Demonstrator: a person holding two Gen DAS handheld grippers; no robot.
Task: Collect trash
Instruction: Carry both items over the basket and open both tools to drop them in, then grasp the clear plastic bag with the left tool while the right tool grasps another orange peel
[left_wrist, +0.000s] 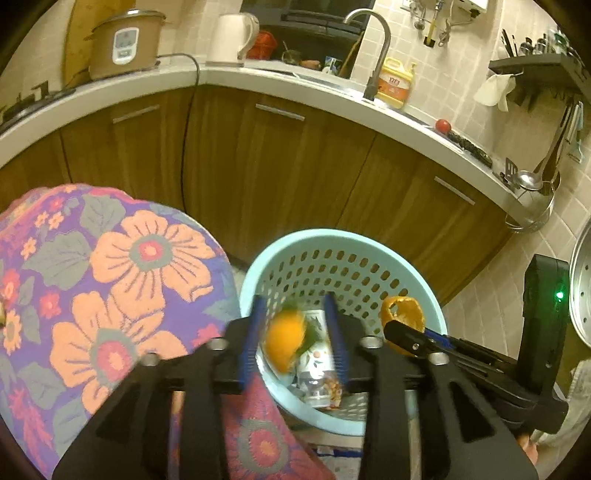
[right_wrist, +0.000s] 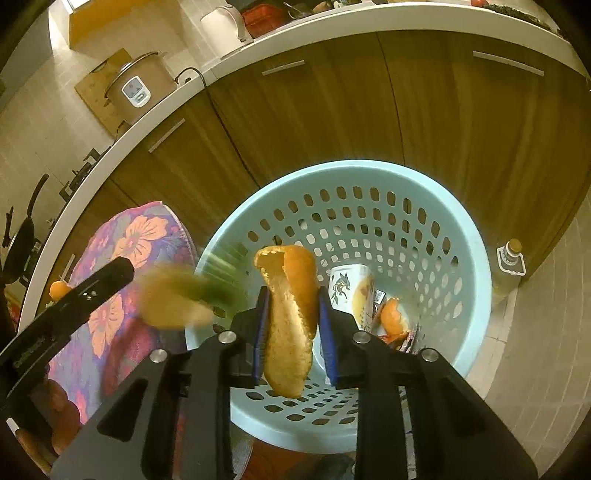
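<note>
- Right gripper is clamped on a curled strip of orange peel, pinched across its middle so both ends hang free, and it is held directly over the pale blue perforated basket so the peel would fall inside once let go.
- Left gripper has its jaws spread with nothing between the pads. A blurred orange piece with green leaves sits in the gap over the basket; the blur suggests it is falling free.
- Trash already inside: a printed can, a smaller scrap of peel and some wrapper beside them.
- Basket stands on the floor against the wooden cabinets, just beside the table under a floral cloth, which keeps the carry short.
- One small orange bit lies at the cloth's far edge, so the task looks partly done.
</note>
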